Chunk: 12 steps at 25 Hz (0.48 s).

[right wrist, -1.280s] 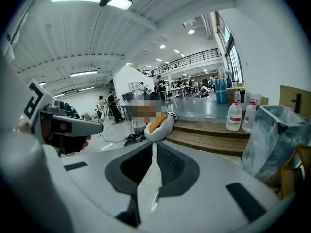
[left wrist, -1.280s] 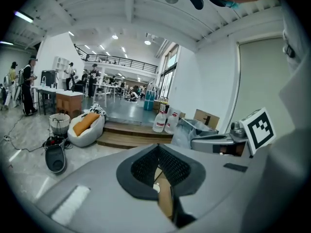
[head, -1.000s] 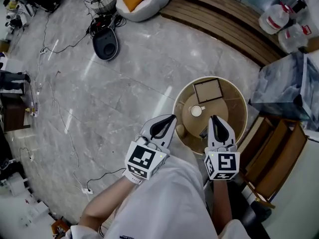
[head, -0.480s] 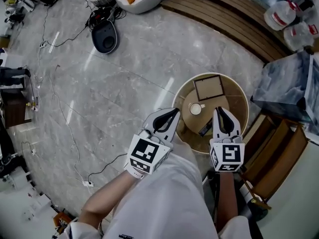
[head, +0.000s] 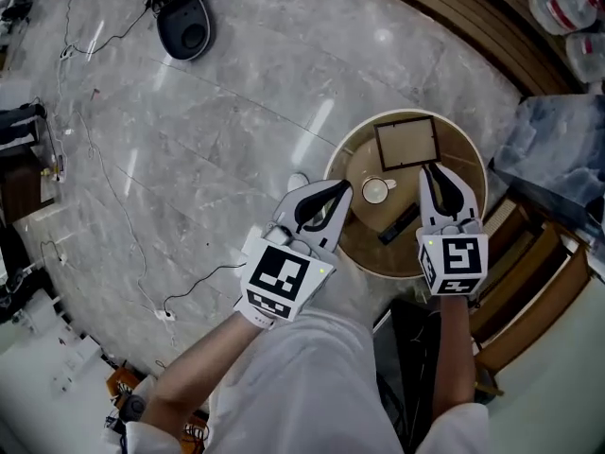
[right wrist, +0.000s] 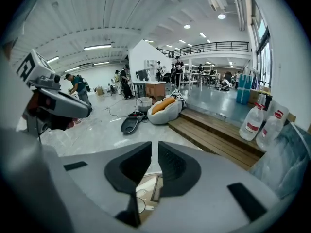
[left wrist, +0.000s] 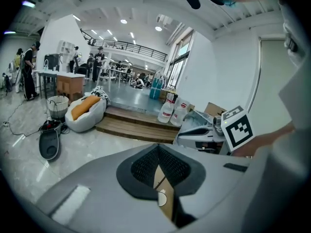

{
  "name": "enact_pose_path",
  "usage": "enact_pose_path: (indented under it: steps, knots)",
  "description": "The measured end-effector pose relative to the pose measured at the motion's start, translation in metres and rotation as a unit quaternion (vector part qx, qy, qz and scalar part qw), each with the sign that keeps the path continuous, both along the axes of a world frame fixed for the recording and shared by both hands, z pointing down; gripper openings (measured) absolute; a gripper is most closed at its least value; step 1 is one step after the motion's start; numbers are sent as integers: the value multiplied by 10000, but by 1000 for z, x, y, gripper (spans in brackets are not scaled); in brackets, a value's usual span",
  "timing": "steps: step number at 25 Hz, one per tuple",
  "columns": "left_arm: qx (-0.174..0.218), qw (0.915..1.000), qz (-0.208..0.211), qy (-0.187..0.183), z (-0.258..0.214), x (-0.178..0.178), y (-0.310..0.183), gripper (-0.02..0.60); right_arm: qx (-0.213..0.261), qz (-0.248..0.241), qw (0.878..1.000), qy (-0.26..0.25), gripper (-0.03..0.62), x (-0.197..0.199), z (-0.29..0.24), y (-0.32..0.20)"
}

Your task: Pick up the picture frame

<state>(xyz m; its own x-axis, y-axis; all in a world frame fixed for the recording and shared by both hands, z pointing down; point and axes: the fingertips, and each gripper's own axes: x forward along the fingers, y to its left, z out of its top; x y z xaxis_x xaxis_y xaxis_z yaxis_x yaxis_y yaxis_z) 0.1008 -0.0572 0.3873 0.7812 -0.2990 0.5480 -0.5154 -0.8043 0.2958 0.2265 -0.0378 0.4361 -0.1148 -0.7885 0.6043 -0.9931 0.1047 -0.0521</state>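
The picture frame (head: 406, 142), dark-edged with a brown inside, lies flat at the far side of a round wooden table (head: 468, 164). A sliver of the frame (right wrist: 156, 188) shows below my right jaws. My right gripper (head: 430, 168) hovers over the table with its tips just short of the frame's near edge, shut and holding nothing. My left gripper (head: 342, 189) is over the table's left rim, shut and empty, next to a white cup (head: 376, 191). That cup (left wrist: 162, 198) peeks out under the left jaws.
A black remote-like bar (head: 399, 225) lies on the table near its front. Wooden furniture (head: 529, 282) stands close on the right, a plastic-wrapped bundle (head: 558, 149) beyond it. Cables (head: 104, 187) and a black device (head: 184, 26) lie on the marble floor.
Both grippers have moved forward over the table. The right tips went from the table's middle to the frame's near edge, and the left gripper came level with the cup.
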Motion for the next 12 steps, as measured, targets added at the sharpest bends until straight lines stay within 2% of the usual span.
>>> enact_pose_path:
  steps: [3,6,12]
  knots:
    - [-104,9999,-20,-26,36,11,-14,3,-106,-271,9995,84,16,3,39,-19]
    - [-244,9997,39,-50,70,21,-20,3,-293,-660,9972,205,64,0,80,-33]
    - [-531,9984,123,-128,143,32,-27,3,-623,-1539,9857,274,64,-11,155,-54]
